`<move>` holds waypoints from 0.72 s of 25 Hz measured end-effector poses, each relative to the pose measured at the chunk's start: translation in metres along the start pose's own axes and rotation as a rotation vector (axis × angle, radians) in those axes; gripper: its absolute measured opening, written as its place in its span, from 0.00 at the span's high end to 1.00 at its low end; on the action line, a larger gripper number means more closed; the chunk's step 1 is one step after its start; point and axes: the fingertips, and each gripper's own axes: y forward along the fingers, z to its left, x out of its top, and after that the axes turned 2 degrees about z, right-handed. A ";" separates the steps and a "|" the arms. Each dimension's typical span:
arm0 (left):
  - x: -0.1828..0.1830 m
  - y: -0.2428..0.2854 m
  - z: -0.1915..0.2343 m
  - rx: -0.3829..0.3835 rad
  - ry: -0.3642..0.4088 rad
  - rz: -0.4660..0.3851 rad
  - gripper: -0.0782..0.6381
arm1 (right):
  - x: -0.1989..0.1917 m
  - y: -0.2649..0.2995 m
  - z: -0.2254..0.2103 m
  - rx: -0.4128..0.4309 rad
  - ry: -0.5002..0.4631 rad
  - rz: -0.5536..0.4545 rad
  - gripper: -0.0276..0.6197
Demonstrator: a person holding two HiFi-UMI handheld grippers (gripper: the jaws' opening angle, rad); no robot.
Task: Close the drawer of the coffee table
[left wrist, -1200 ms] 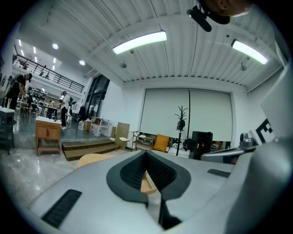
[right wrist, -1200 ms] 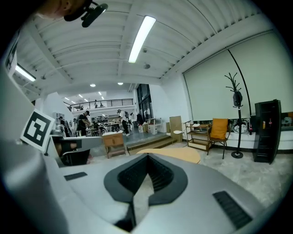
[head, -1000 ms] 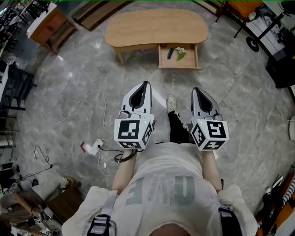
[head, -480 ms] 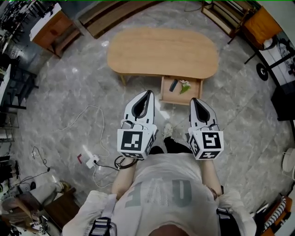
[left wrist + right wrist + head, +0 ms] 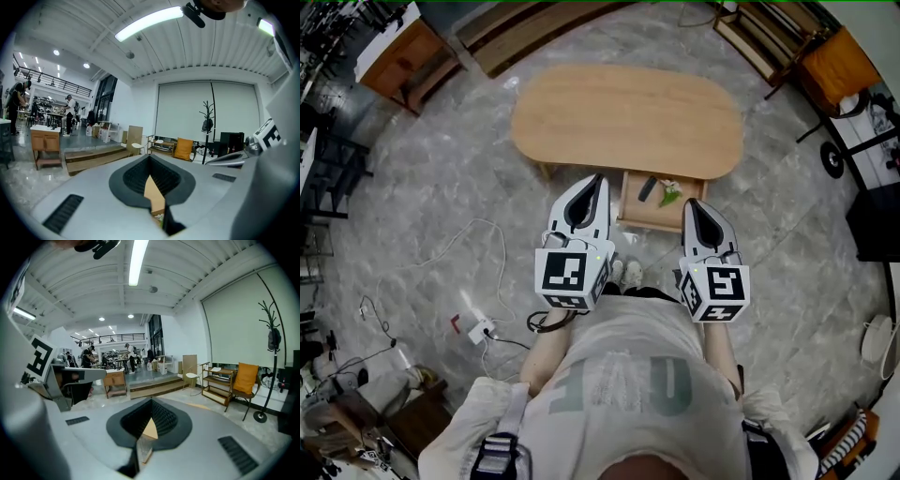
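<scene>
**Both grippers brought up to the open drawer**

The person has walked forward. A second ago the light wooden, oval-topped coffee table (image 5: pixel 628 117) sat far off at the top of the head view; now it fills the upper middle, with the grey marbled floor (image 5: pixel 441 216) around it.

Its shallow wooden drawer (image 5: pixel 649 223) stands pulled out from the near edge, right of centre, as it did before. Inside lie a small dark oblong object (image 5: pixel 647 187) and a white-and-green sprig (image 5: pixel 671 195), side by side.

The left gripper (image 5: pixel 599 178) is held level before the person's chest. Its jaws are clenched together with nothing between them, and its tip appears just left of the drawer.

The right gripper (image 5: pixel 690 202) is likewise clenched and empty, and its tip appears over the drawer's near right corner. Earlier both tips were well short of the drawer. Whether either touches the wood I cannot tell.

The white power strip (image 5: pixel 480 328) with its cable lies on the floor to the person's left, lower in the view than before.
</scene>
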 end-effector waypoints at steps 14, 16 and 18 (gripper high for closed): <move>-0.042 0.071 0.019 -0.047 0.042 0.058 0.88 | -0.060 0.092 -0.011 0.104 -0.172 0.140 0.88; -0.080 0.097 0.024 -0.061 0.045 0.058 0.88 | -0.111 0.127 -0.019 0.132 -0.285 0.240 0.71; -0.121 0.117 0.027 -0.079 0.041 0.061 0.88 | -0.169 0.151 -0.027 0.150 -0.432 0.348 0.60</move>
